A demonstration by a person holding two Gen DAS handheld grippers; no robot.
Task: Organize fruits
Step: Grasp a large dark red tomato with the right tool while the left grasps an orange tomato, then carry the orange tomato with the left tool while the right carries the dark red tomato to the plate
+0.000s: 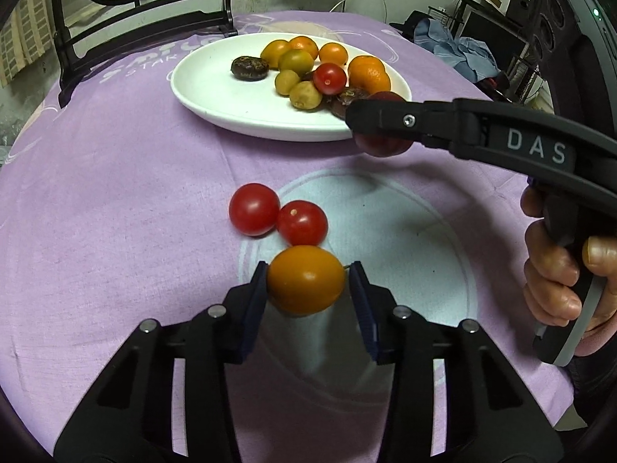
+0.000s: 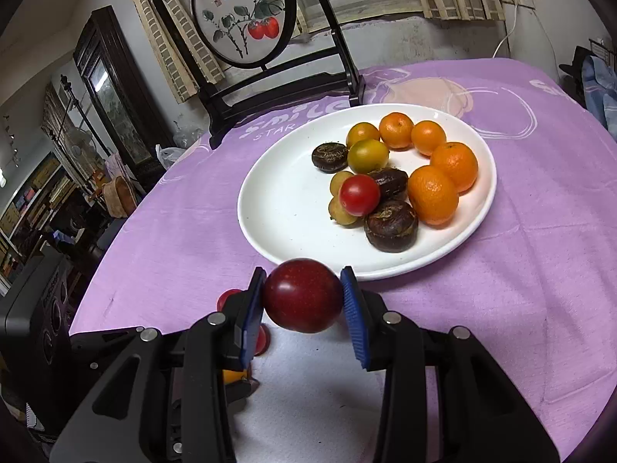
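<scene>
A: Left hand-held gripper (image 1: 308, 283): an orange tomato (image 1: 305, 280) is clamped between its blue pads, raised off the purple cloth (image 1: 115, 200) on the tabletop.

B: Just beyond, two red tomatoes (image 1: 277, 216) are seen touching each other on the cloth.

A: Right hand-held gripper (image 2: 302, 295): a dark red plum (image 2: 302, 295) is gripped between its pads, held at the near rim of the white plate (image 2: 277, 208).

B: On the plate, noted: one red tomato (image 2: 359, 195), brown chestnuts (image 2: 391, 225), green-yellow fruits (image 2: 367, 156), oranges (image 2: 434, 195) along the far right side.

A: Behind the plate, a framed round painting (image 2: 241, 11) is stood upright.
</scene>
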